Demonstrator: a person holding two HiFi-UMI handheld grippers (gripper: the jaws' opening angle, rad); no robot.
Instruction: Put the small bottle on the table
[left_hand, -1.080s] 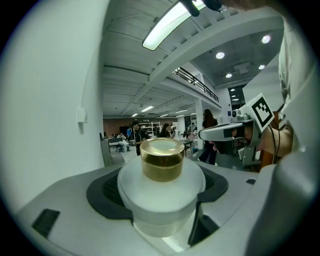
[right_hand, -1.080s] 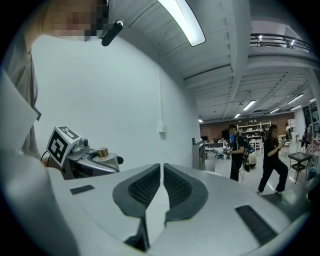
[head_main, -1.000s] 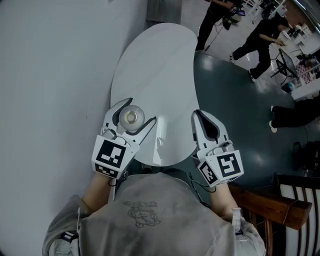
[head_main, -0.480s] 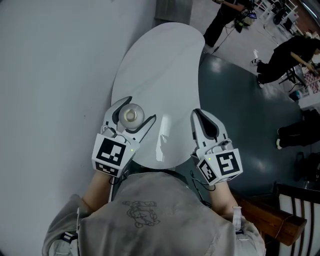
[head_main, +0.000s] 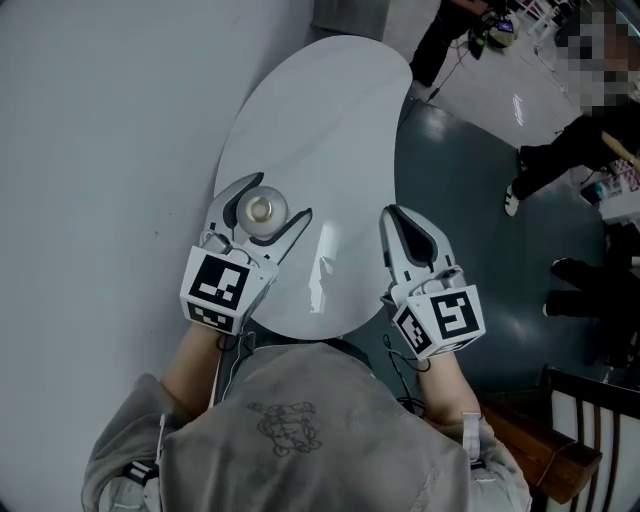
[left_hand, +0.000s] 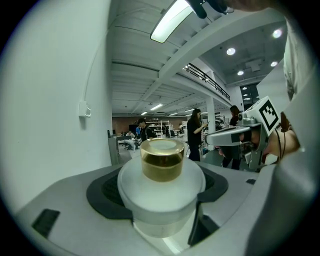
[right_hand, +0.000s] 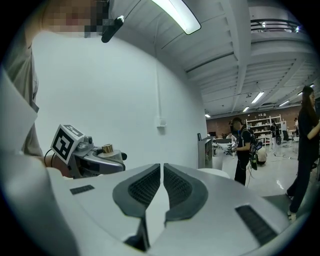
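A small frosted white bottle (head_main: 262, 212) with a gold cap (left_hand: 161, 158) stands upright between the jaws of my left gripper (head_main: 264, 214), which is shut on it over the near left part of the white oval table (head_main: 330, 130). In the left gripper view the bottle (left_hand: 161, 192) fills the gap between the dark pads. Whether its base touches the table is hidden. My right gripper (head_main: 402, 226) hovers over the table's near right edge, its jaws shut with nothing between them (right_hand: 162, 187). The right gripper view shows the left gripper (right_hand: 92, 156) with the cap on top.
A plain grey-white wall (head_main: 100, 150) runs along the table's left side. Dark floor (head_main: 470, 200) lies to the right, where people (head_main: 560, 150) stand and walk. A dark wooden chair (head_main: 590, 430) sits at the near right.
Both grippers and the bottle keep their places over the table. The head camera has shifted slightly, and the people in the background have moved.
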